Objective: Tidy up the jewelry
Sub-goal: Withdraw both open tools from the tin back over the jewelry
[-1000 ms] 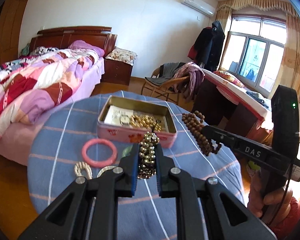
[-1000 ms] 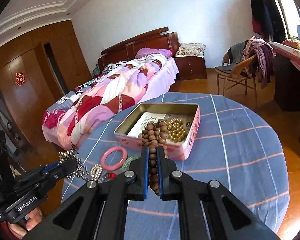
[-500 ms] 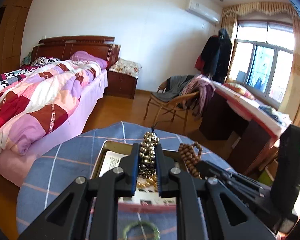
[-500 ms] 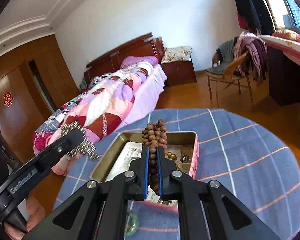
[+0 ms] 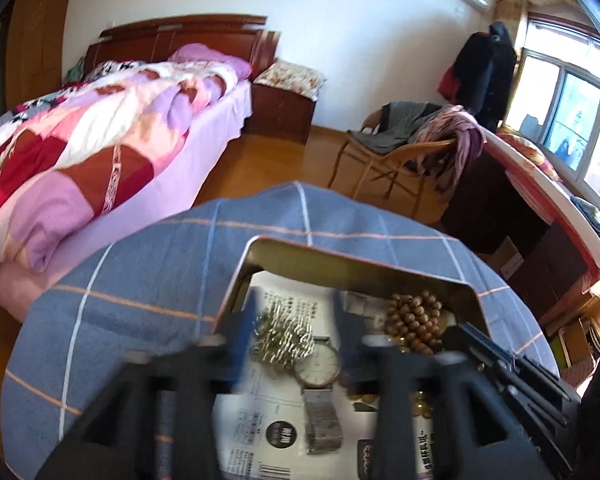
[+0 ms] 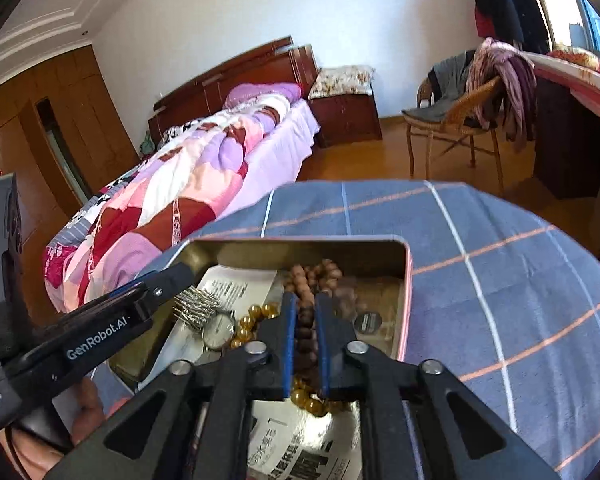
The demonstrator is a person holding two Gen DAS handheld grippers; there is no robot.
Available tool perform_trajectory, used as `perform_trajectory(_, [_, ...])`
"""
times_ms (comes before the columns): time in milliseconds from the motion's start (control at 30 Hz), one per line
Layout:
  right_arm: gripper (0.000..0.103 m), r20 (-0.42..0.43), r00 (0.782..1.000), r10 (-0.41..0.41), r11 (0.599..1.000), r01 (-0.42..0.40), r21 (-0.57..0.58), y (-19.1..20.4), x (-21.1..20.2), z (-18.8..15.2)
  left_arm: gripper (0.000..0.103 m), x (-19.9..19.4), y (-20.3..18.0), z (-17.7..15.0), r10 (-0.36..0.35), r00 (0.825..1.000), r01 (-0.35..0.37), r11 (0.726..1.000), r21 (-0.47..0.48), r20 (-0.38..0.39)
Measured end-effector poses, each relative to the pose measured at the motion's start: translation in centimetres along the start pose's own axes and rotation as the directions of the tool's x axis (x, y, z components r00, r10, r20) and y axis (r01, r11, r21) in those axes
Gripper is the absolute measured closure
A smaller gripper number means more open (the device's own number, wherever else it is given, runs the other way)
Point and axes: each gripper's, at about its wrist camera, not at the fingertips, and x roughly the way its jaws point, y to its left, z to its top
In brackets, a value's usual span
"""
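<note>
Change since a second ago: both grippers, which I held above the table with a bracelet clamped in each, now reach down into the tin (image 6: 407,280), and the left one has let go.
Left gripper (image 5: 296,332): fingers spread wide (blurred by motion), grasping nothing; the silver bead bracelet (image 5: 284,336) lies between them on the paper lining beside the wristwatch (image 5: 318,364).
Right gripper (image 6: 305,344): fingers clenched on the wooden bead bracelet (image 6: 312,276), whose far loop already rests on the tin floor near the back wall while the near part is pinched between the blue pads.
Tin contents: amber bead bracelet (image 6: 256,322) by the watch, printed paper (image 6: 236,284) underneath; the tin sits on the blue checked tablecloth (image 6: 500,280).
Step in hand: depositing the two bracelets into the tin; as I judge it, the left drop is done and the right one is half done.
Next move: I expect to part the right fingers so the wooden beads fall free, then lift both grippers straight up (slowly, so no strand snags on a pad and is dragged out).
Remaining: whether jewelry is left on the table outside the tin I cannot tell from these views.
</note>
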Motion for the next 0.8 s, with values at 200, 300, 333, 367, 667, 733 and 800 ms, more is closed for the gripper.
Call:
perform_trajectory(200, [0.041,0.139,0.990,-0.029,1.000,0.028,0.009,0.1,-3.6,0.2,0.030,-2.4,-0.9,-0.1,0.069,0.997,-0.071,0.996,0.057,0.044])
perform_trajectory(300, [0.041,0.169,0.983,-0.074,0.997,0.070,0.029,0.0,-5.9,-0.3,0.030,-5.1,-0.9,-0.8,0.075,0.994,-0.081,0.993,0.081,0.074])
perform_trajectory(333, [0.041,0.158,0.985,-0.074,0.997,0.069,0.039,-0.2,-6.5,-0.6,0.030,-6.3,-0.8,-1.5,0.088,0.993,-0.095,0.991,0.090,0.079])
perform_trajectory(367, [0.041,0.139,0.988,-0.073,0.997,0.067,0.050,-0.4,-7.2,-1.1,0.030,-7.0,-0.6,-2.0,0.100,0.992,-0.107,0.990,0.093,0.081])
perform_trajectory(667, [0.041,0.025,0.997,-0.077,0.997,0.076,0.017,0.8,-11.1,-6.9,0.030,-11.7,0.1,-7.2,0.141,0.987,-0.146,0.986,0.076,0.074])
perform_trajectory(733, [0.041,0.015,0.997,-0.076,0.997,0.076,0.002,1.2,-12.1,-8.0,0.030,-12.4,-0.1,-8.2,0.151,0.986,-0.157,0.984,0.082,0.074])
perform_trajectory(800, [0.041,0.010,0.997,-0.077,0.997,0.077,-0.010,1.4,-12.8,-8.8,0.030,-13.0,0.1,-9.2,0.161,0.985,-0.166,0.983,0.077,0.069])
